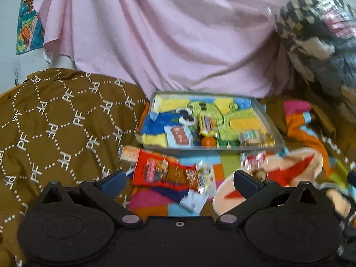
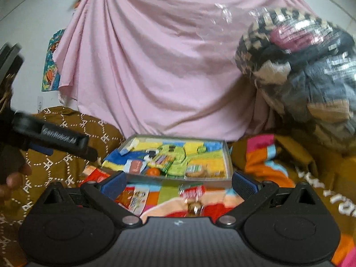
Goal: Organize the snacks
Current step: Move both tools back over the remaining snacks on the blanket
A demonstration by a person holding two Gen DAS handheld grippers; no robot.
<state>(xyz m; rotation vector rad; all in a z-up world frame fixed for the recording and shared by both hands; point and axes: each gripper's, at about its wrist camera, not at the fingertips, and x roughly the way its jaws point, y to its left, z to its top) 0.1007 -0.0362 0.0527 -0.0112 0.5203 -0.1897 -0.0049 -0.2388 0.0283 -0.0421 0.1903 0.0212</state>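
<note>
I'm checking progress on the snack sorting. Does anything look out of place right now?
Yes. The red snack packet and a small red-and-white wrapper lie on the patterned blanket, outside the shallow tray where the other snacks sit. Both grippers, left and right, are open and empty.

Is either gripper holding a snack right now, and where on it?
Neither. The left gripper and right gripper are both open and empty above the loose snacks.

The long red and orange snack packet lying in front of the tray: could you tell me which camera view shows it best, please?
The left wrist view: the long red and orange snack packet lies whole between the open left gripper fingers. In the right wrist view, the right gripper's left finger covers its middle.
</note>
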